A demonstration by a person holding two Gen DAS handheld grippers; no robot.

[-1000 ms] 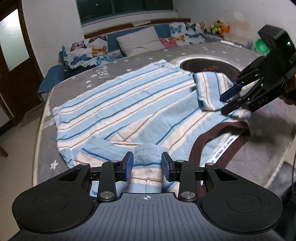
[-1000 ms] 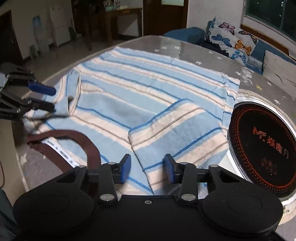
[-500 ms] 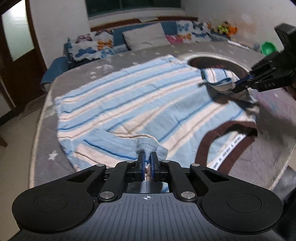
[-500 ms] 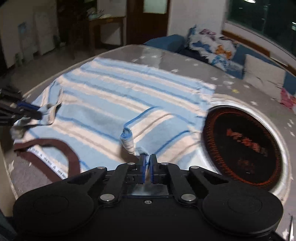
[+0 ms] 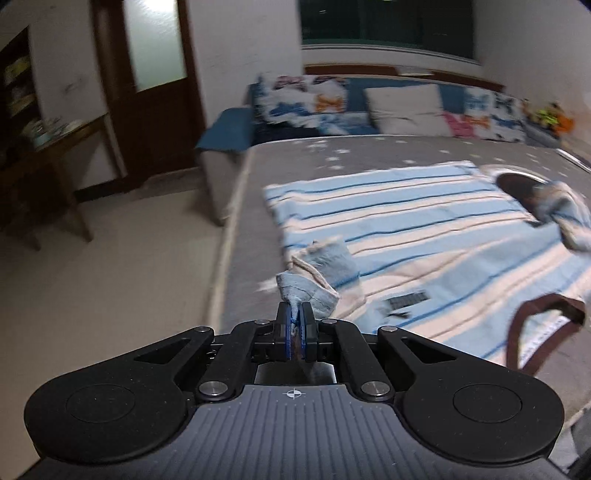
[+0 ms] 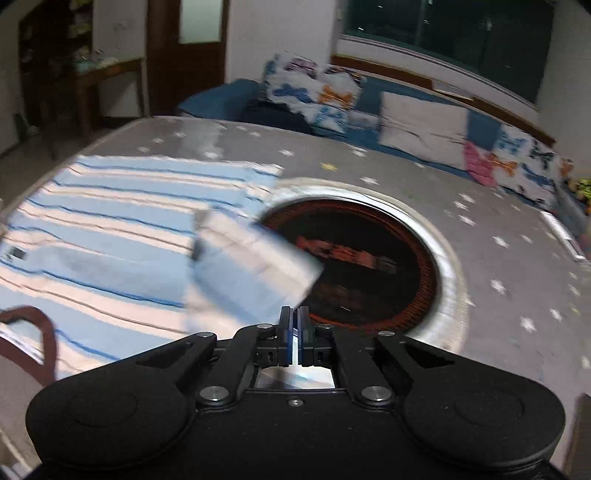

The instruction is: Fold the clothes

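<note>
2 grippers, 1 striped shirt (image 5: 424, 221) spread on the table (image 5: 251, 236).
The left gripper (image 5: 294, 310) pinches a sleeve (image 5: 317, 269); only the right view shows the right gripper (image 6: 294, 314) clamping the other sleeve (image 6: 251, 269) beside the burner (image 6: 369, 266).

- A grey tabletop with white star print (image 5: 332, 155) fills the middle of both views.
- A round black glass cooktop with a metal rim (image 6: 369, 258) is set into it.
- Behind stands a blue sofa (image 5: 225, 129) with butterfly-print cushions (image 6: 314, 92) and a plain grey pillow (image 5: 404, 109).
- A dark window (image 5: 388, 26) sits above it in a white wall (image 5: 236, 48).
- A dark wooden door with a frosted glass pane (image 5: 159, 40) stands left, beside a wooden side table (image 5: 48, 147) on the pale floor (image 5: 110, 258).
</note>
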